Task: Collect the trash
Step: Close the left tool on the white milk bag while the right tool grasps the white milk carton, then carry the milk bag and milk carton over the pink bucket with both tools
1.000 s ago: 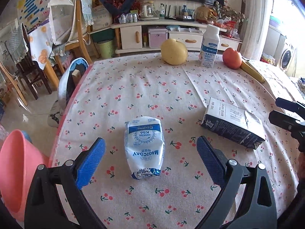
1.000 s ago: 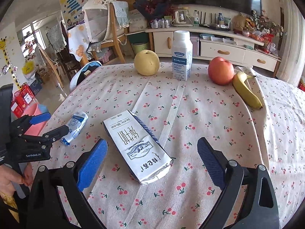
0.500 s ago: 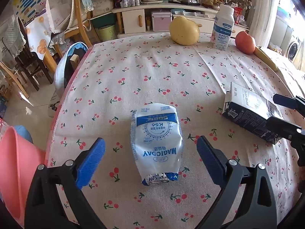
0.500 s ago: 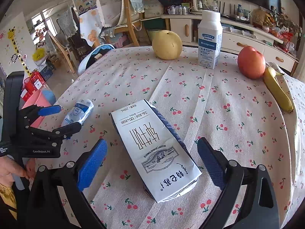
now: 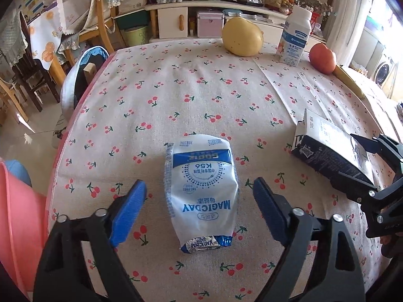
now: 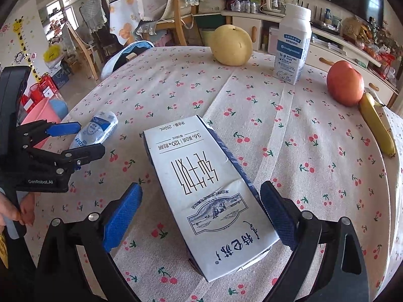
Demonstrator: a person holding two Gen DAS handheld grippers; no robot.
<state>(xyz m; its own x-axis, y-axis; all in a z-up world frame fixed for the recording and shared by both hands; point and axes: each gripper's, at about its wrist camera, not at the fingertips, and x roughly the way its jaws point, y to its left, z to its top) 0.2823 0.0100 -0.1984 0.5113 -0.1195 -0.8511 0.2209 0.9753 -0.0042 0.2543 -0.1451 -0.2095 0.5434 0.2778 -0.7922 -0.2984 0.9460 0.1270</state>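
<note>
The left tool [image 5: 199, 198] straddles the crumpled milk pouch [image 5: 201, 188] lying on the counter [image 5: 176, 95]; its jaws have just been narrowing but clear both sides. The pouch's long axis runs straight away between the pads. Likewise the right tool [image 6: 201, 211], spread wide, brackets the flattened milk carton [image 6: 204, 188], angled slightly leftward. Beyond stand pear [image 6: 231, 45], bottle [image 6: 292, 42], apple [image 6: 345, 85].

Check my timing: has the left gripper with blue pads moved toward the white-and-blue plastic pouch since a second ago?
Yes. The left gripper has come down over the white-and-blue plastic pouch, its jaws closing but not yet touching.
</note>
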